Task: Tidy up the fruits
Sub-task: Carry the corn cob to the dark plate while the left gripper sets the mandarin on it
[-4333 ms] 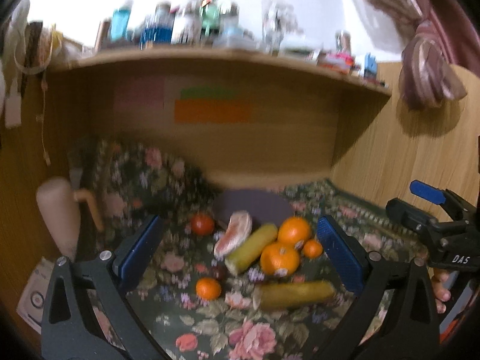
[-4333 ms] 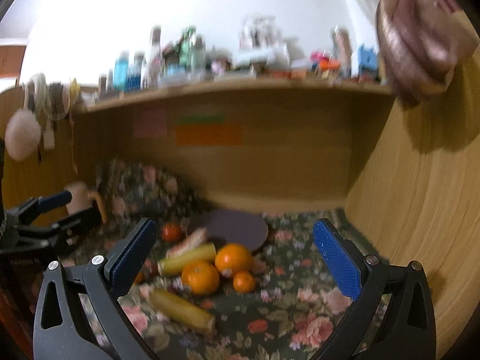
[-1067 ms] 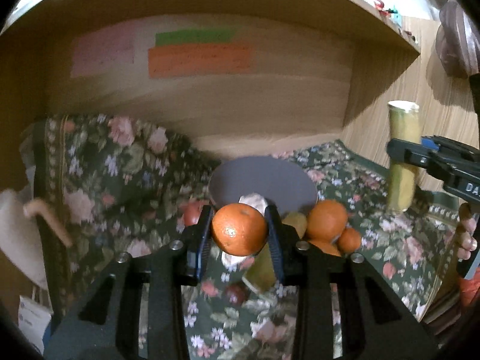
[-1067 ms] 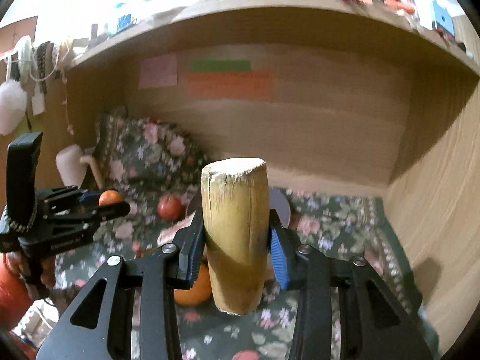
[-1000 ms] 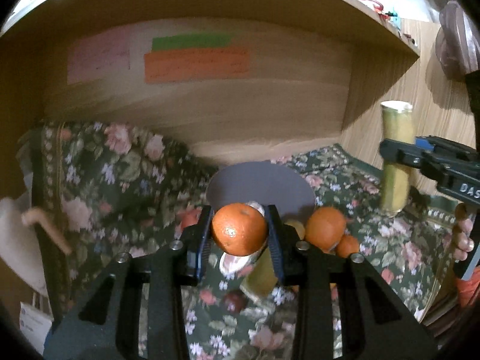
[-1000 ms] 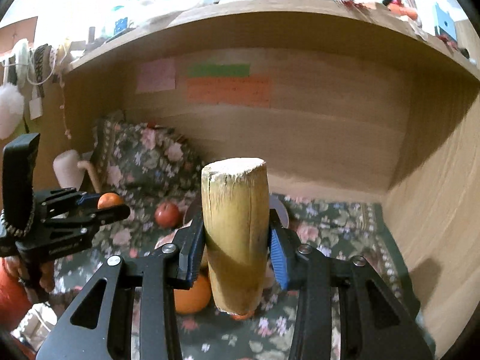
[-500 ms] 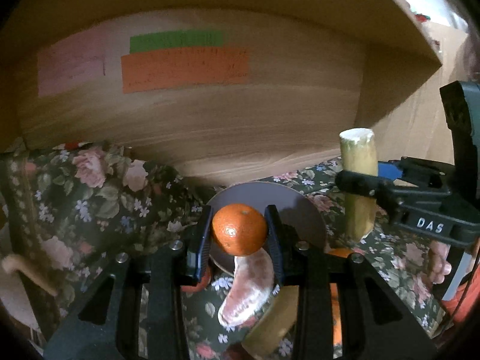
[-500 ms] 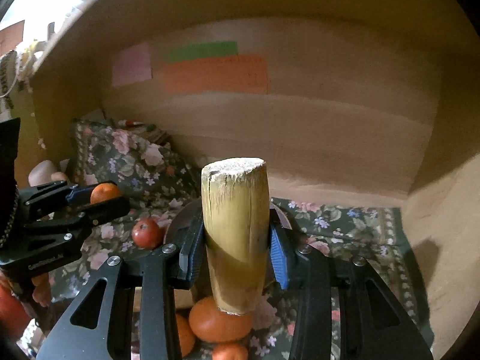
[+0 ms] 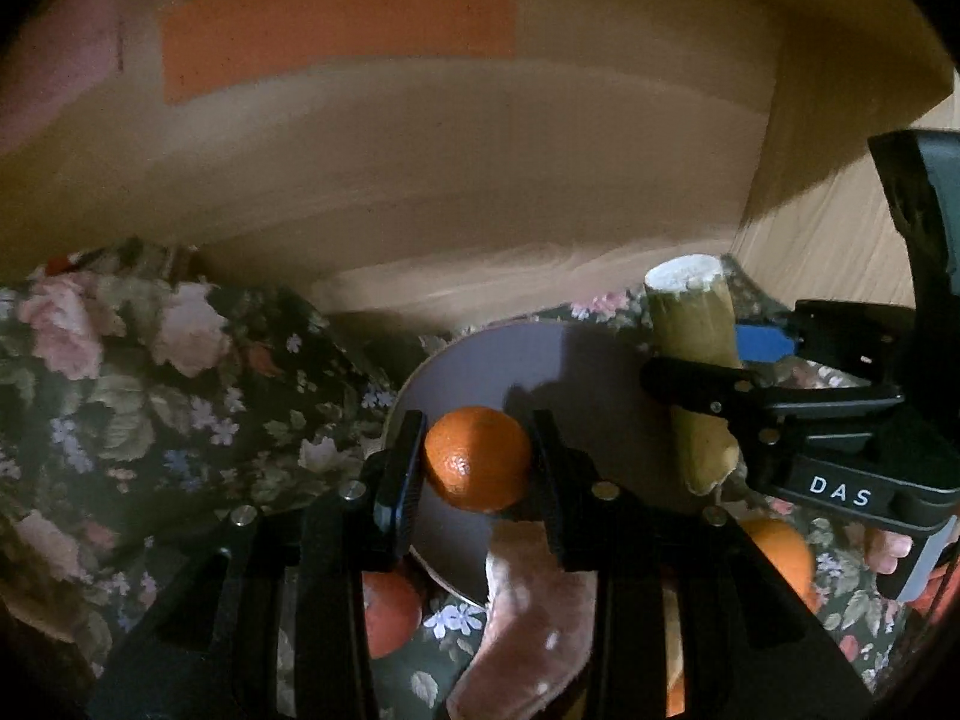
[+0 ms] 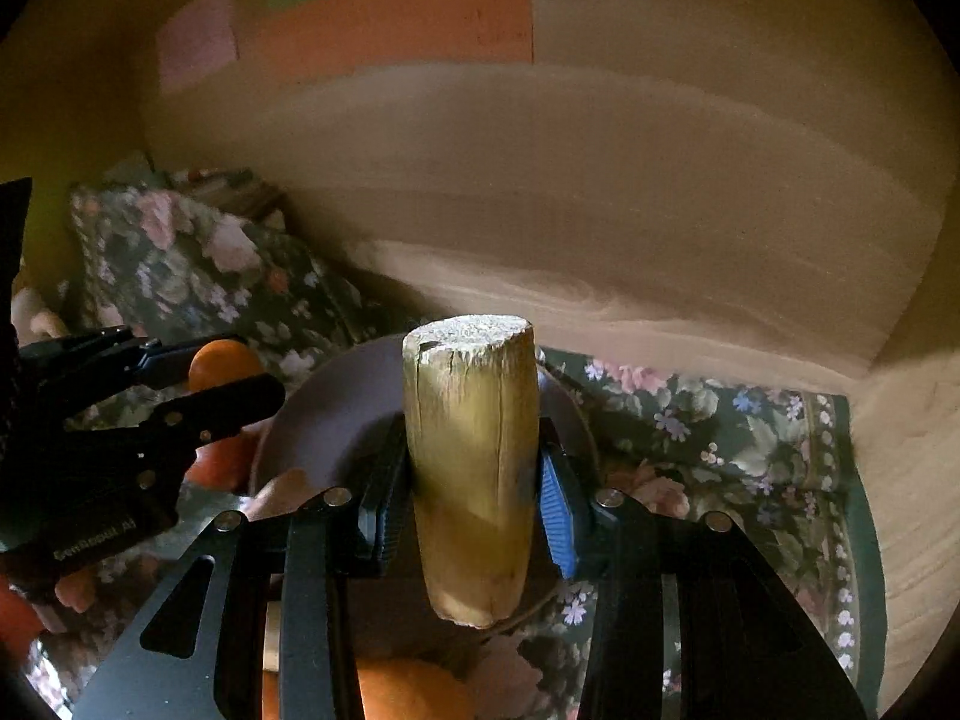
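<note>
My left gripper (image 9: 477,462) is shut on a small orange (image 9: 478,458) and holds it over the near edge of a grey round plate (image 9: 570,372). My right gripper (image 10: 471,480) is shut on a yellow-green cut stalk piece (image 10: 471,450), held upright over the same plate (image 10: 324,420). The right gripper also shows in the left wrist view (image 9: 744,372) with the stalk (image 9: 693,360). The left gripper with its orange (image 10: 222,363) shows at the left of the right wrist view. A pink fruit slice (image 9: 528,624) lies below the left gripper.
A floral cloth (image 9: 150,372) covers the desk under a wooden shelf. More oranges (image 9: 780,552) and a red fruit (image 9: 390,612) lie in front of the plate. The wooden back wall (image 10: 600,180) with coloured notes stands close behind; a side wall is at the right.
Both grippers have moved forward and down toward the plate, carrying the orange and the stalk. Both now hang over the plate, closer to the back wall.
</note>
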A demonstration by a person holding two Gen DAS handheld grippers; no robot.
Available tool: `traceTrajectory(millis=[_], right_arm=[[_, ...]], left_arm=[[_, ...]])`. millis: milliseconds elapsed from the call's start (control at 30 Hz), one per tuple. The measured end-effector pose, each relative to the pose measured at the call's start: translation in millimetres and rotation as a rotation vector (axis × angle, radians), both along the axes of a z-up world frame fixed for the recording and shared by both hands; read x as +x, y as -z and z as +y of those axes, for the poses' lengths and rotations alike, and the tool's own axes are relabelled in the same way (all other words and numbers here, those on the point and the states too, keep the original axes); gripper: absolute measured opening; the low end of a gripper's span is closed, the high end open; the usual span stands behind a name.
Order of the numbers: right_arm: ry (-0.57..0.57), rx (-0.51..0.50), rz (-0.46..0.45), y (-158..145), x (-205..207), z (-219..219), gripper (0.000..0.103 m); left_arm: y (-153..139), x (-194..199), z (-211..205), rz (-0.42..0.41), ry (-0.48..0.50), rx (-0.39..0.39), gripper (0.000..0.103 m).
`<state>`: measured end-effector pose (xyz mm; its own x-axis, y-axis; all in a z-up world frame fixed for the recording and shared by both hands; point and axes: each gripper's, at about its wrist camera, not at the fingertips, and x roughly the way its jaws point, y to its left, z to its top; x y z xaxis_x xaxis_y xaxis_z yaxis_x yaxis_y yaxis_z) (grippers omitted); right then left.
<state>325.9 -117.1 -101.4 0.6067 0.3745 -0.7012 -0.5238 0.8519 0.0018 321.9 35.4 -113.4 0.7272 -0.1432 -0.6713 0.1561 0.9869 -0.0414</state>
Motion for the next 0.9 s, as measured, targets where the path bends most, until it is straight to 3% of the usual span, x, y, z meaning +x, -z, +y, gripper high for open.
traceTrajectory(millis=[400, 433, 533, 767, 900], right_arm=[[0.0, -0.046, 0.086, 21, 32, 9, 0.036], [0.0, -0.052, 0.088, 22, 33, 10, 0.036], [0.007, -0.068, 0.1, 26, 38, 14, 0.036], [0.027, -0.067, 0.144, 33, 42, 8, 0.037], [0.038, -0.054, 0.094, 21, 31, 0, 0.051]], left_arm=[[22, 32, 3, 0.12, 0.002, -0.037, 0.035], [23, 33, 3, 0.125, 0.004, -0.04, 0.038], [25, 36, 4, 0.105, -0.013, -0.038, 0.062], [13, 27, 7, 0.059, -0.015, -0.036, 0.063], [1, 14, 8, 0.028, -0.018, -0.035, 0.063]])
